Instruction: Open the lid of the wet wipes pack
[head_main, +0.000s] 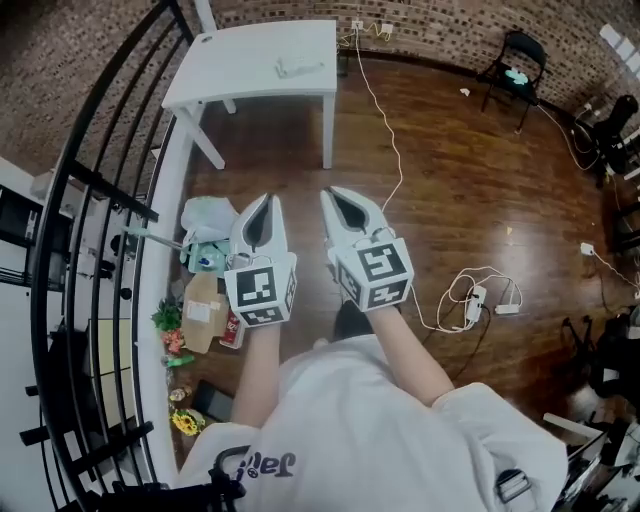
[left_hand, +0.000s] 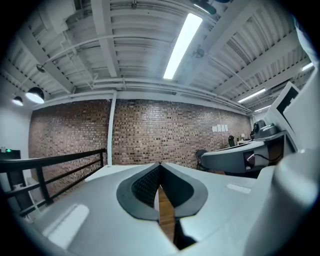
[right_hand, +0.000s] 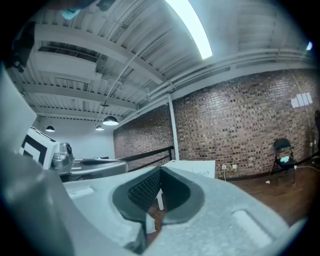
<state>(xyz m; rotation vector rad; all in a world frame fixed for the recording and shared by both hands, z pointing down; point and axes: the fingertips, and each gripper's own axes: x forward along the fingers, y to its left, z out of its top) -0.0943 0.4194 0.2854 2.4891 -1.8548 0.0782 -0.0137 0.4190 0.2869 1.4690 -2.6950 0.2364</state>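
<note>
A white table (head_main: 255, 65) stands far ahead by the brick wall. On it lies a small pale flat thing (head_main: 300, 68), too small to identify as the wet wipes pack. Both grippers are held side by side over the wooden floor, well short of the table and pointing toward it. My left gripper (head_main: 268, 203) is shut with nothing in it, and its pads meet at the tip (left_hand: 160, 164). My right gripper (head_main: 333, 193) is also shut and empty (right_hand: 161, 170). The table's corner (right_hand: 195, 166) shows just beyond the right jaws.
A black railing (head_main: 90, 190) runs along the left. Bags and packages (head_main: 205, 300) are piled on the floor beside it. A white cable and power strip (head_main: 480, 295) lie on the floor at right. A black folding chair (head_main: 515, 60) stands at the back right.
</note>
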